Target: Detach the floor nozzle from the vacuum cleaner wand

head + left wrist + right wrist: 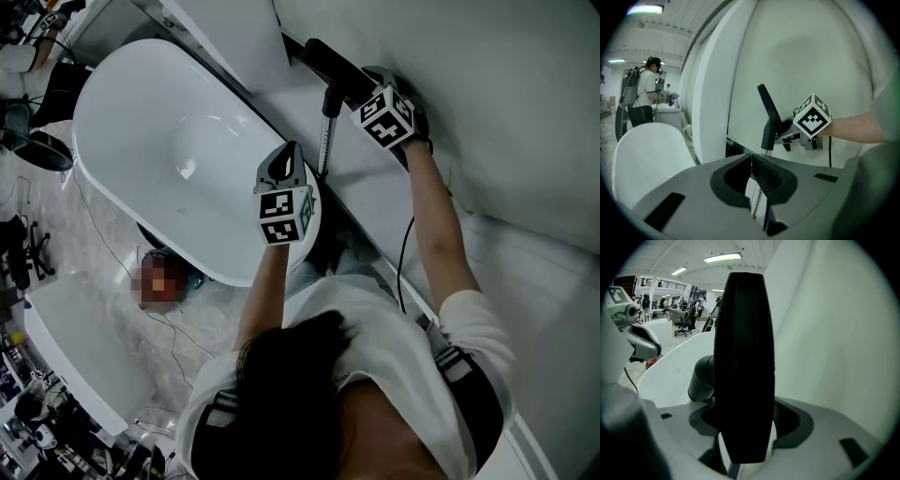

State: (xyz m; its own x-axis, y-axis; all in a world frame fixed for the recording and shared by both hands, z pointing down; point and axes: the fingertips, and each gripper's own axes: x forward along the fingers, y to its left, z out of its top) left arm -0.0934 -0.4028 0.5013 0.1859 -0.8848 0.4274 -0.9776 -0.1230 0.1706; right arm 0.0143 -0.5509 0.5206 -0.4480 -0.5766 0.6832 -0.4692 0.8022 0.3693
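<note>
The floor nozzle (328, 61) is the long black part at about twelve o'clock in the head view, up close to the white wall (487, 94). It is not off yet. Its neck is joined to the shiny metal wand (326, 141), which runs down from it toward six o'clock.

The right gripper (367, 86) sits at about three o'clock from the nozzle. Its fingers are spread wide, with one on each side of the black part. In the right gripper view the nozzle fills the middle, and a small gap shows on each side of it. So the fingers look to be around it but not squeezing it. I think they are spread so wide because the nozzle is fat, and they must fit over it before they can close and pull.

The left gripper (289, 155) is at about seven o'clock from the nozzle, just beside the wand. Its fingers are pressed tight together and nothing is between them. In the left gripper view the wand shows just past the tips. I think this hand waits there so it can hold the wand steady, but it would have to open first.

A big white tub (141, 141) lies at nine o'clock from the wand. The wand stands between the tub and the wall, so there is little room to swing it.
</note>
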